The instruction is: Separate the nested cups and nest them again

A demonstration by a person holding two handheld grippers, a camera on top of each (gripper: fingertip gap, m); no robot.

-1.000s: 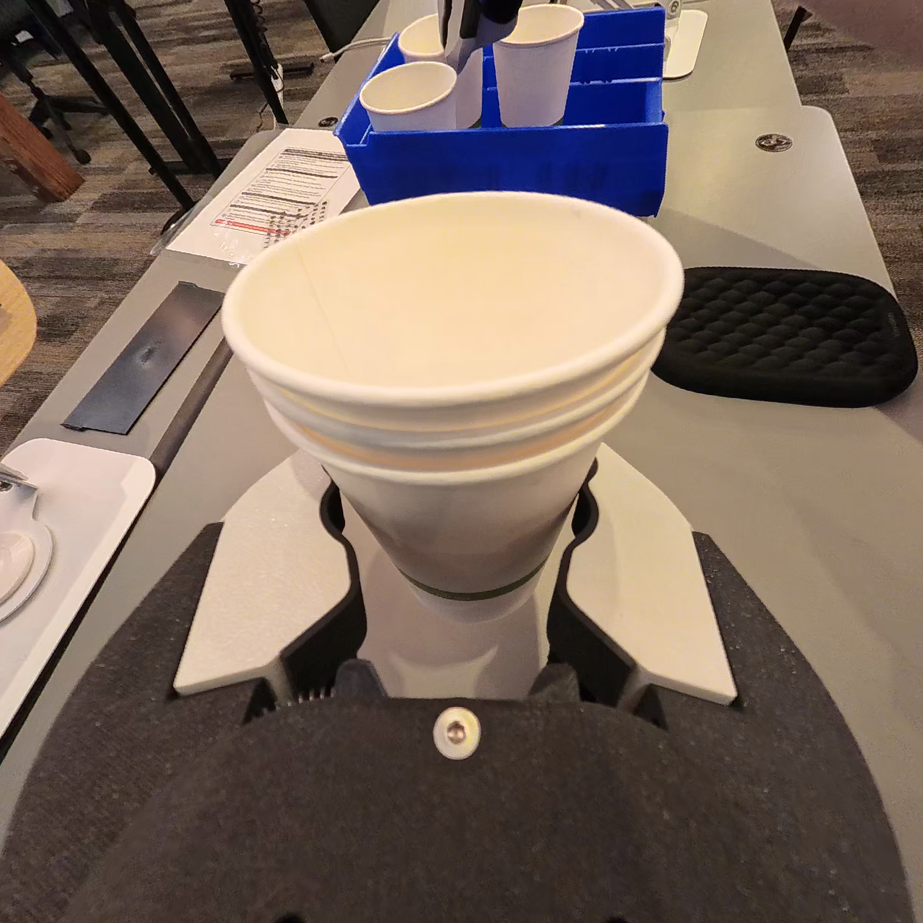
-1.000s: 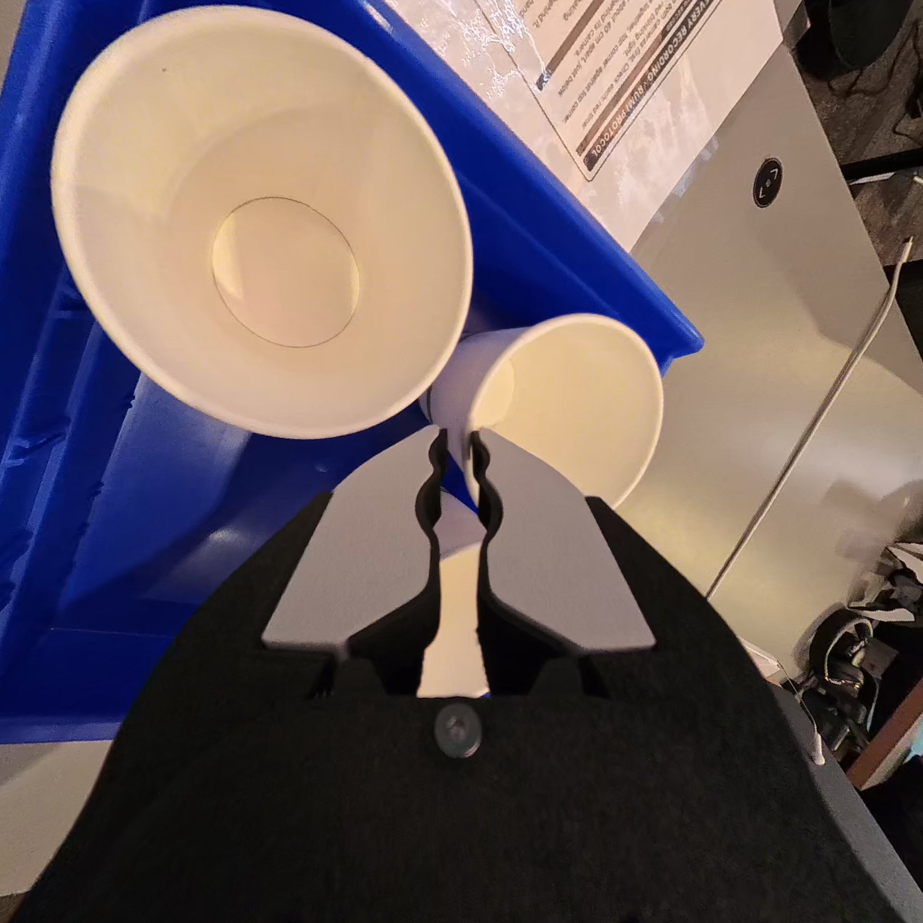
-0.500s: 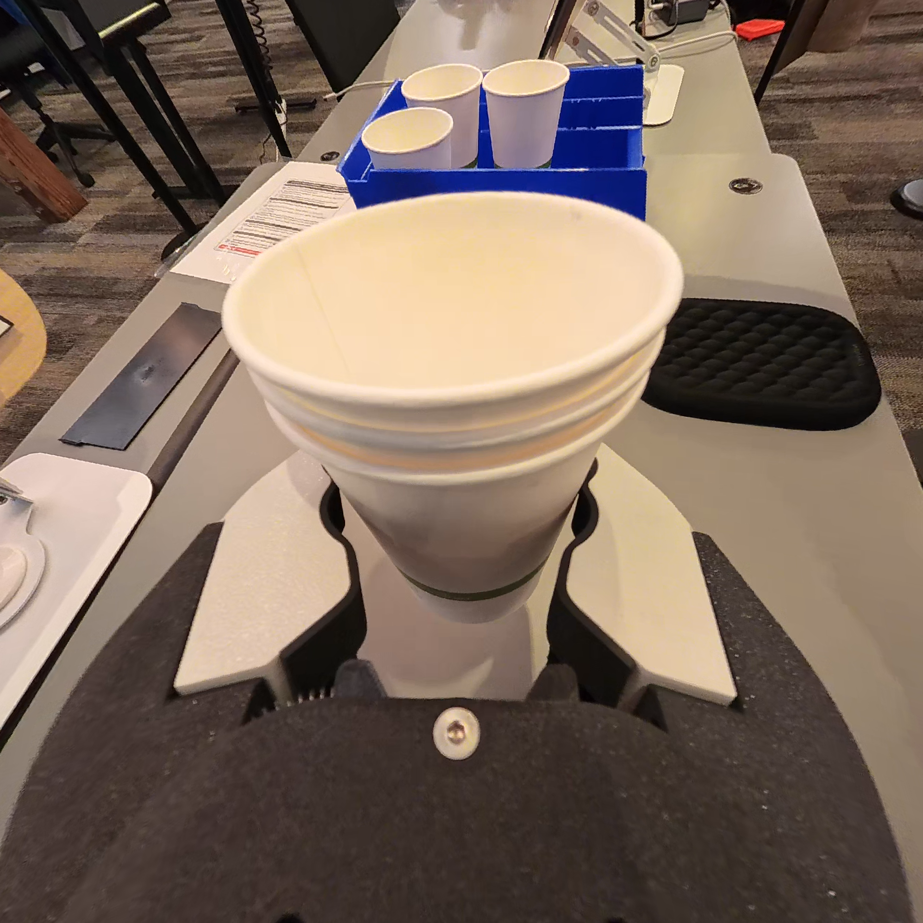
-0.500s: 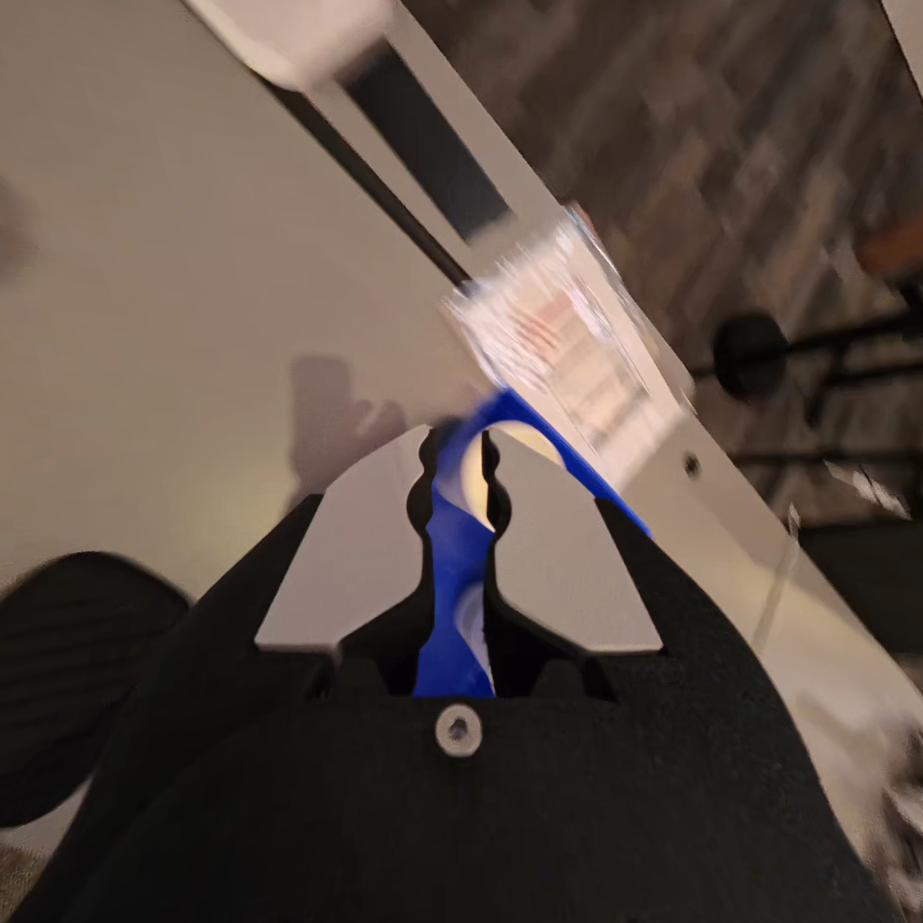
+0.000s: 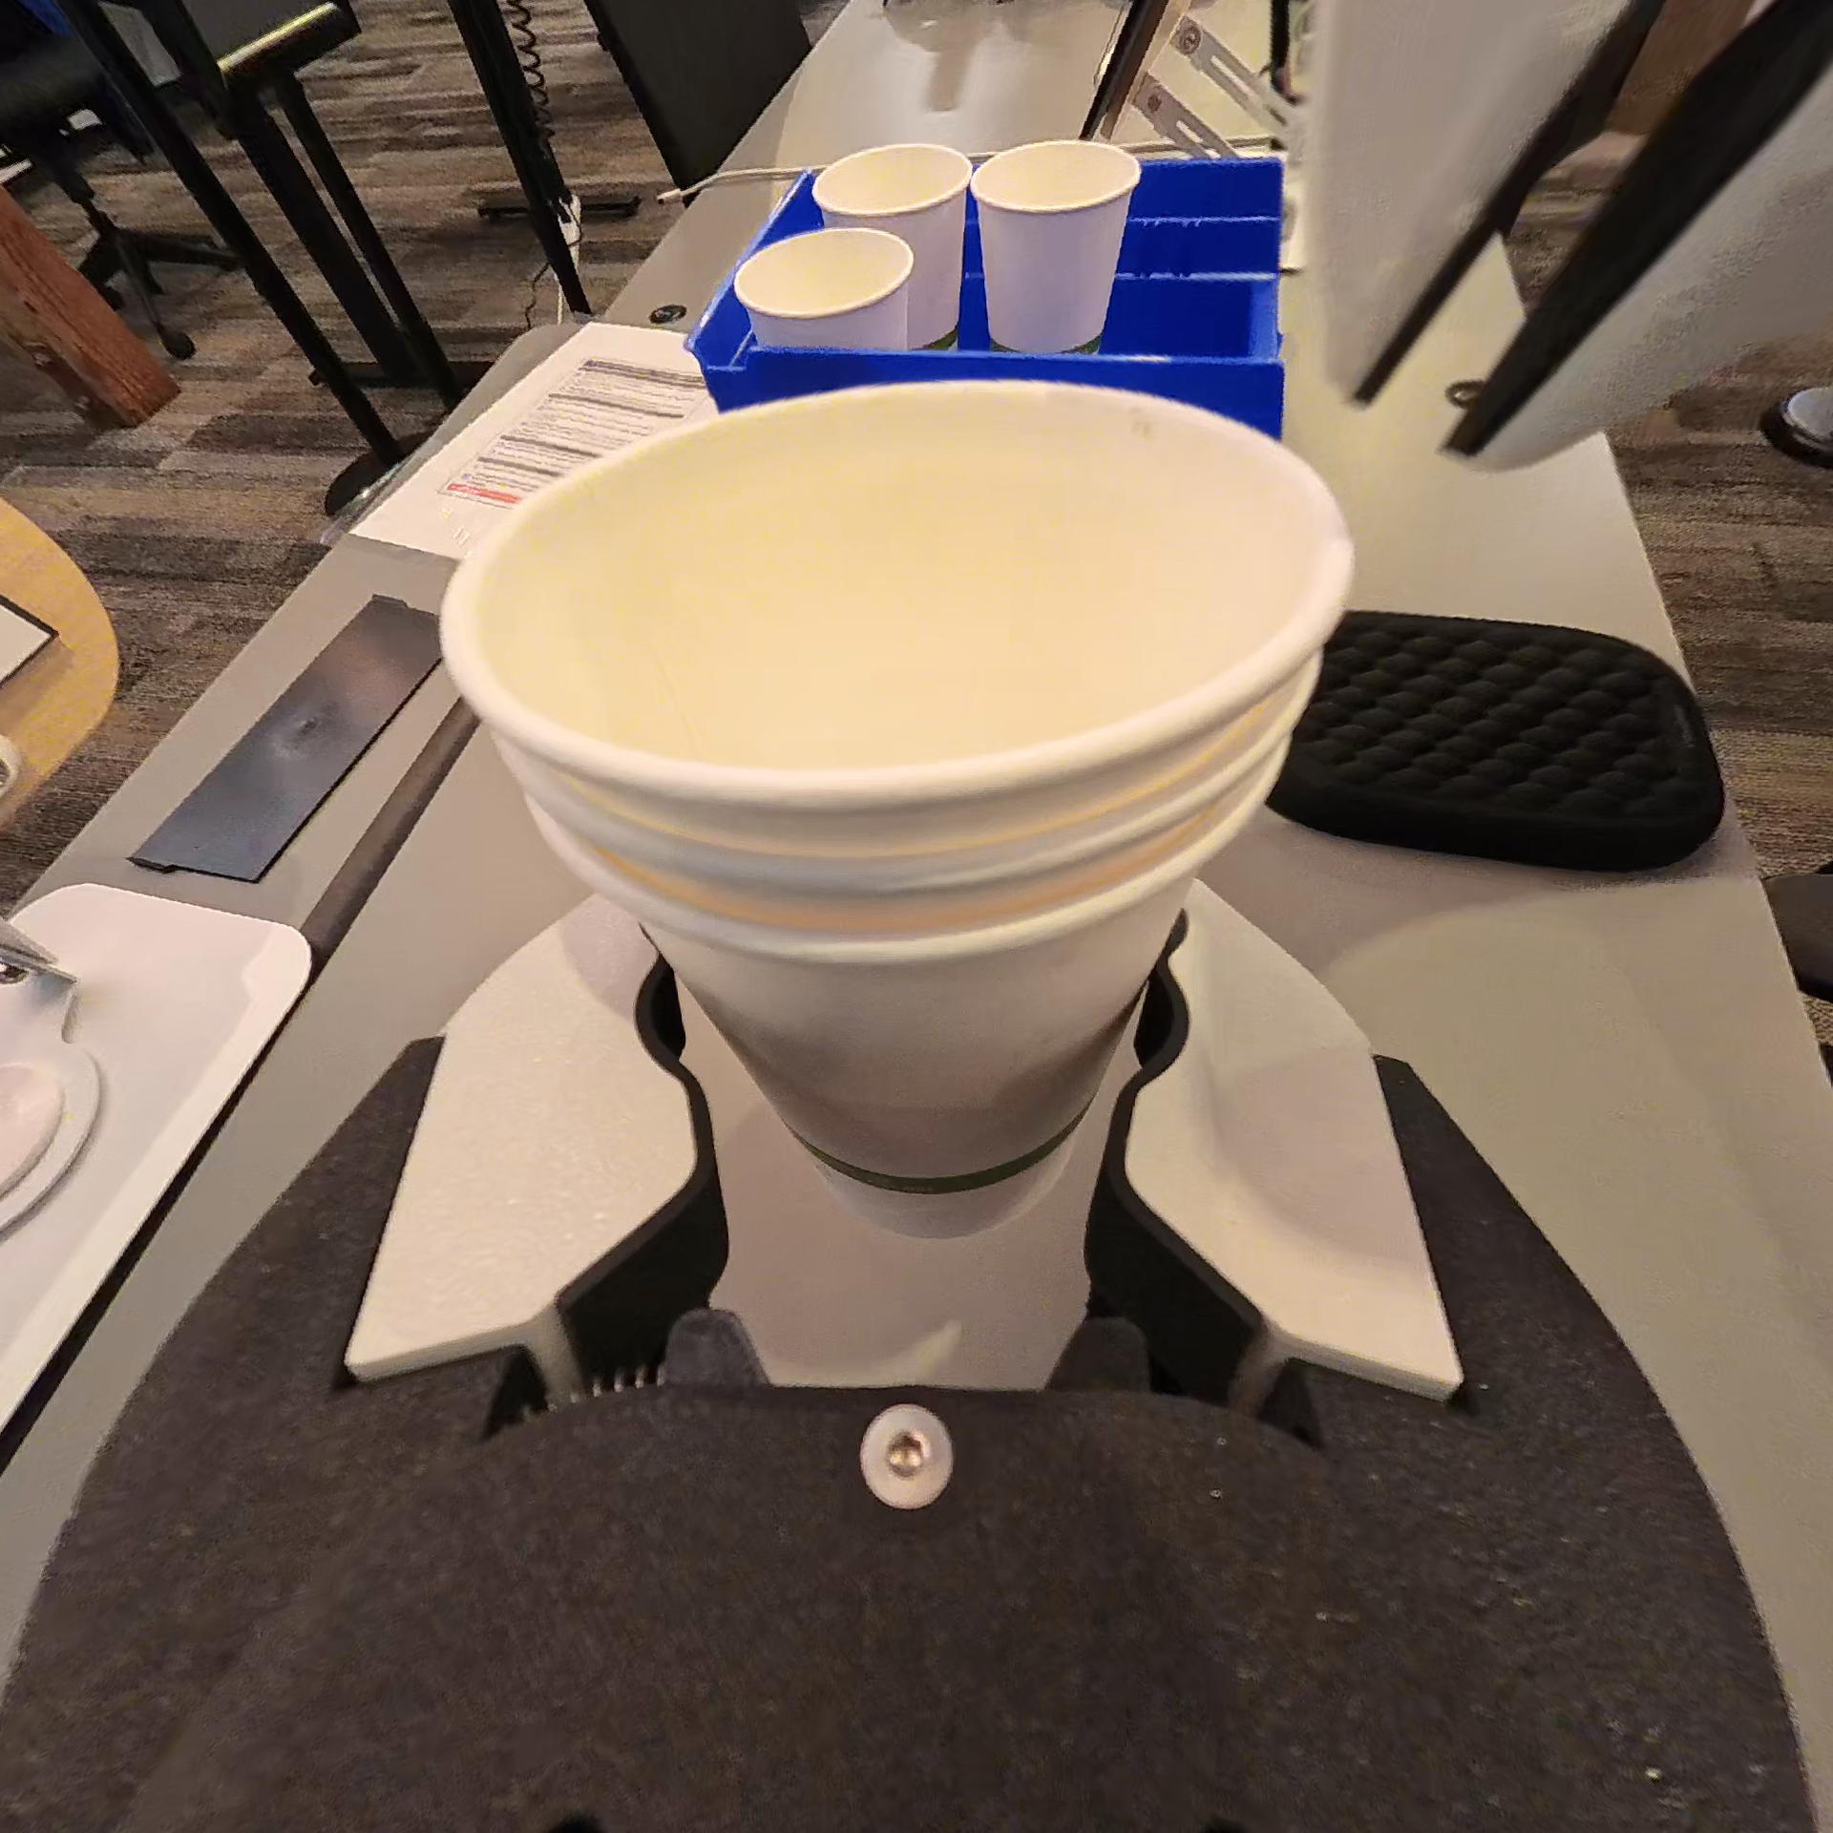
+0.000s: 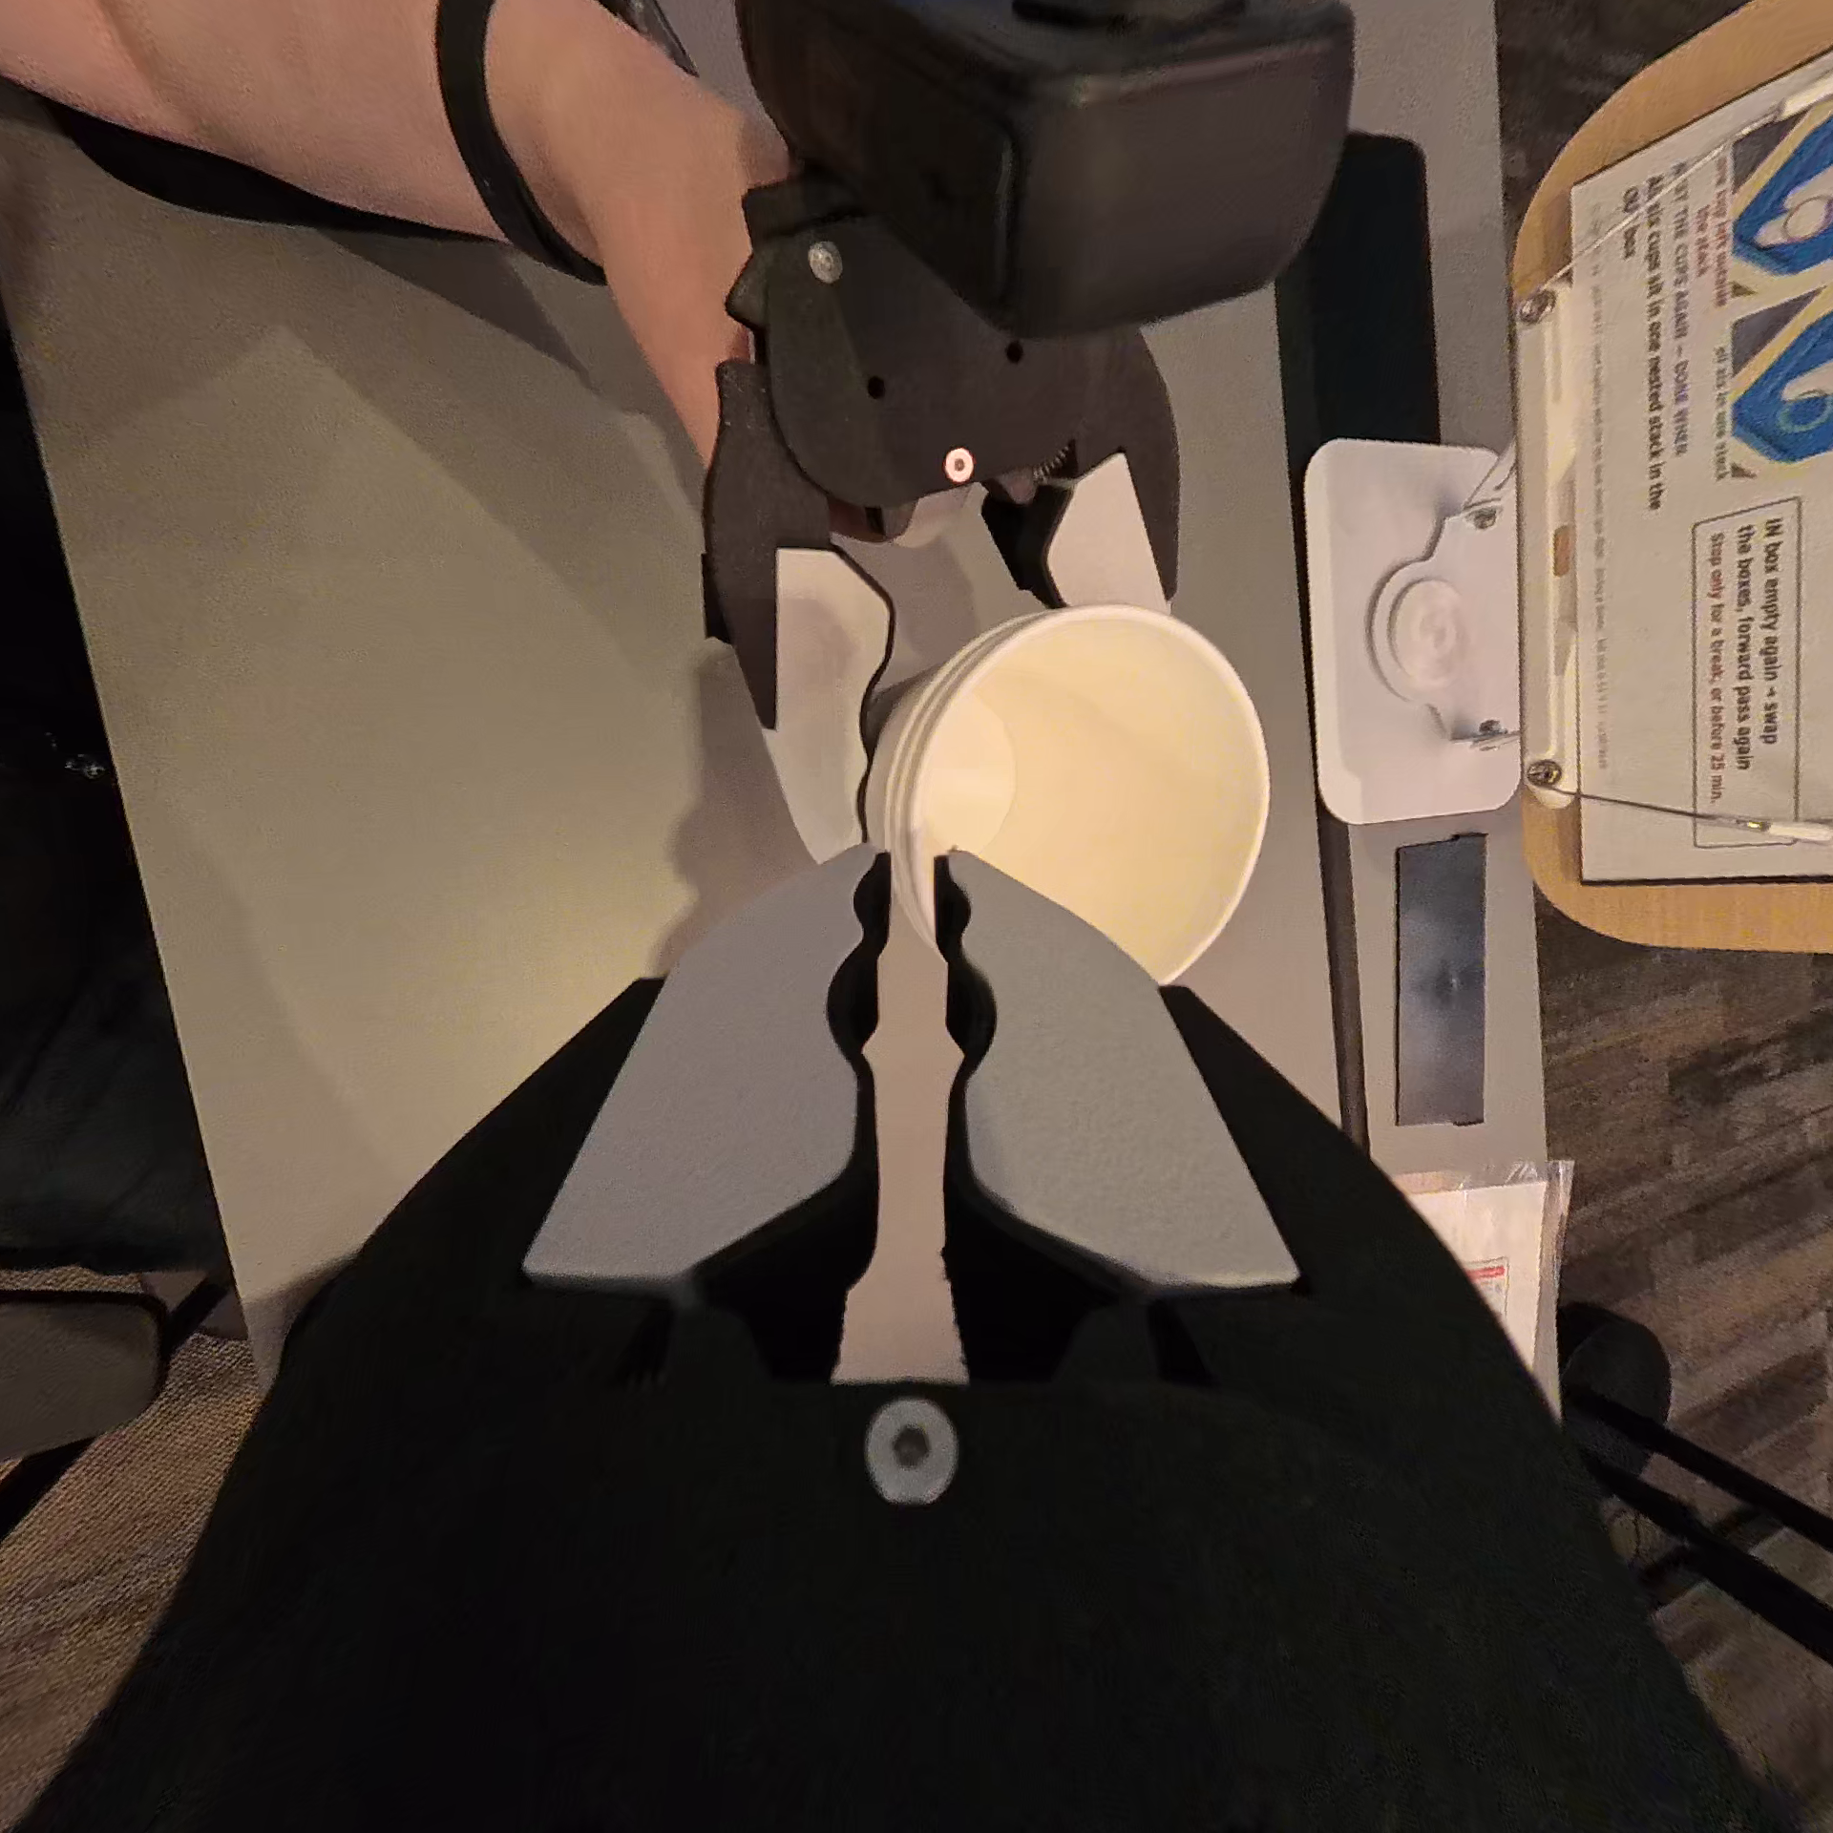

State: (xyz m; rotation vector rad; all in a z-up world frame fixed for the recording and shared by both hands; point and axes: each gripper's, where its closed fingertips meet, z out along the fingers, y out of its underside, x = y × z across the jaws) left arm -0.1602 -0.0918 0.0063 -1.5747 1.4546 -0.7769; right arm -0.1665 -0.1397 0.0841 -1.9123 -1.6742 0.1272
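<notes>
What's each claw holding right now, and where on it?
Left claw: the nested cup stack, gripped low on its wall near the base. Right claw: nothing, nearly closed at the stack's rim.

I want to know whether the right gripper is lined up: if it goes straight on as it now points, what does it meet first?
Most likely the rim of the nested cups held by the left gripper; the right gripper has its tips right at that rim, though depth is unclear.

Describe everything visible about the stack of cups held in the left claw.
The stack of cups is white paper, cream inside, showing three rolled rims close together, so at least three cups nested. A thin green band rings the outermost cup near its base. The left claw grips its lower wall from both sides, above the grey table. In the right wrist view the right claw sits at its rim, nearly closed.
</notes>
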